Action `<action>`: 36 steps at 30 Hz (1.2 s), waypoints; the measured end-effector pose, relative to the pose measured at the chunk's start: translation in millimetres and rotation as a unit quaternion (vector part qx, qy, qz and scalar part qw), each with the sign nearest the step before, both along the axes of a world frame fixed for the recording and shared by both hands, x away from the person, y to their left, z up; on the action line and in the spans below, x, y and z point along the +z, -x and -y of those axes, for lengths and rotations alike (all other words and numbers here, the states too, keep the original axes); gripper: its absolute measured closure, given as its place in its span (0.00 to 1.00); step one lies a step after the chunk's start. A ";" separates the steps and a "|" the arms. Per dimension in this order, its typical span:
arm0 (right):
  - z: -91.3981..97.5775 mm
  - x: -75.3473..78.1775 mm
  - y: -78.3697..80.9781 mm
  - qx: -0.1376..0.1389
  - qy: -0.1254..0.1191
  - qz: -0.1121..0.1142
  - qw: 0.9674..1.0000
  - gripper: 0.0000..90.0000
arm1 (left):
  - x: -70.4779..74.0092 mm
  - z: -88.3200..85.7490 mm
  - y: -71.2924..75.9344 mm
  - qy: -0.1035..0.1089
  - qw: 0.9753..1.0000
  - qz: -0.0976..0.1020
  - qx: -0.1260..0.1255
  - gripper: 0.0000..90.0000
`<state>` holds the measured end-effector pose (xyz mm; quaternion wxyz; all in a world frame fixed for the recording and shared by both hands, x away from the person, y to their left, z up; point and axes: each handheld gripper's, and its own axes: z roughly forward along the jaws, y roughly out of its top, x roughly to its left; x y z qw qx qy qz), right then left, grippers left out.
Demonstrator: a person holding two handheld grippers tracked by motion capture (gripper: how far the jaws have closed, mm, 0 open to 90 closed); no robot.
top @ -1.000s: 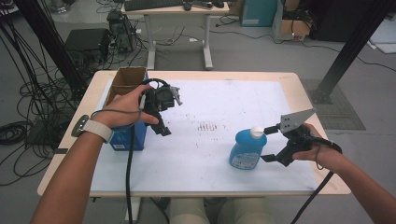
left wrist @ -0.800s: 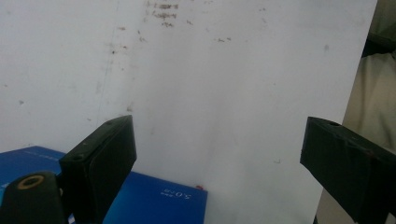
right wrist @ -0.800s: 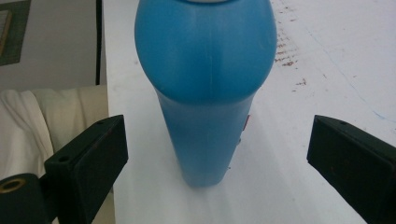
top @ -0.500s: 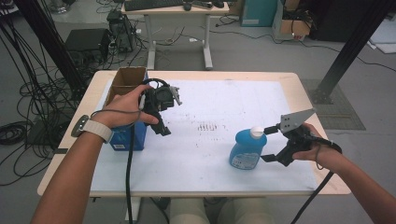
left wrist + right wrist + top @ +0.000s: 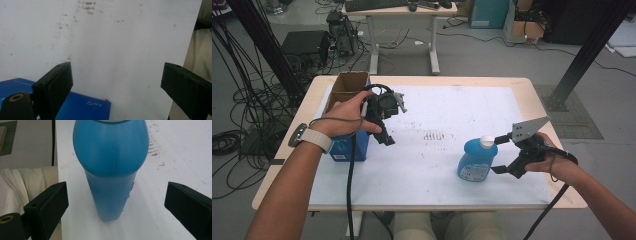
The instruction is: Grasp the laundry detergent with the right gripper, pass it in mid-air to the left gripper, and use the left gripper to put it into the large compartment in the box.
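Observation:
A blue bottle (image 5: 476, 161) with a white cap (image 5: 486, 142) stands upright on the white table top (image 5: 432, 165), right of the middle. My right gripper (image 5: 498, 155) is just to its right, level and pointing at it. In the right gripper view the bottle (image 5: 112, 170) rises between the two wide-apart jaws of that gripper (image 5: 115, 192), and neither pad touches it. My left gripper (image 5: 387, 139) hangs over the table's left part, held by a hand with a watch, jaws pointing down. Seen from the left gripper view, the left gripper (image 5: 117, 72) is open with nothing between its jaws.
A blue box (image 5: 346, 146) with an open brown top stands at the table's left side, right beside the left hand; its edge (image 5: 82, 107) lies under the left jaw. Dark smudges (image 5: 434, 135) mark the table's middle. Cables and a second desk (image 5: 402, 10) lie beyond the table.

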<state>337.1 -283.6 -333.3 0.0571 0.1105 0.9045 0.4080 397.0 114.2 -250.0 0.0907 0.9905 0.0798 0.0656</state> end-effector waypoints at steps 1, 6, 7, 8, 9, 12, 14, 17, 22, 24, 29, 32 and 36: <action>0.0 0.0 -0.1 0.001 0.000 0.000 1.000 0.06 | 0.0 0.0 0.1 -0.001 1.000 -0.001 0.001 0.12; 0.1 -0.1 0.1 -0.001 -0.001 -0.001 1.000 0.06 | 0.0 -0.3 -0.3 -0.002 1.000 -0.002 0.002 0.12; 0.1 -0.2 0.1 -0.002 -0.001 -0.001 1.000 0.06 | 0.0 -0.2 -0.3 -0.002 1.000 -0.002 0.002 0.12; 0.2 -0.2 0.2 -0.002 -0.001 -0.001 1.000 0.06 | 0.0 -0.2 -0.4 -0.002 1.000 -0.001 0.001 0.12; 0.2 -0.2 0.2 -0.002 -0.001 -0.001 1.000 0.06 | 0.0 -0.1 -0.4 -0.002 1.000 -0.001 0.001 0.12; 0.1 -0.2 0.2 -0.001 -0.002 0.000 1.000 0.06 | 0.0 -0.1 -0.3 -0.003 1.000 -0.001 0.002 0.12; -0.1 -0.2 0.3 -0.001 -0.001 -0.001 1.000 0.06 | -0.1 -0.3 -0.2 -0.003 1.000 0.000 0.003 0.12; -0.1 -0.1 0.3 -0.002 -0.002 0.000 1.000 0.06 | 0.0 -0.8 -0.4 -0.002 1.000 0.000 0.003 0.12; -0.1 -0.2 0.3 -0.002 -0.001 0.000 1.000 0.06 | -0.1 -1.1 -0.4 -0.002 1.000 0.000 0.003 0.12; -0.2 -0.1 0.3 -0.002 0.000 0.000 1.000 0.06 | 0.0 -1.1 -0.4 -0.002 1.000 -0.001 0.003 0.12; -0.6 0.3 0.3 -0.001 -0.001 0.001 1.000 0.06 | -0.1 -1.1 -0.6 -0.003 1.000 -0.001 0.002 0.12; -0.5 0.4 0.5 -0.002 -0.001 0.001 1.000 0.06 | -0.2 -0.9 -0.5 -0.003 1.000 0.000 0.002 0.12; 0.0 0.5 0.3 0.000 0.001 0.001 1.000 0.06 | -0.1 -1.1 -0.6 -0.002 1.000 0.001 0.001 0.12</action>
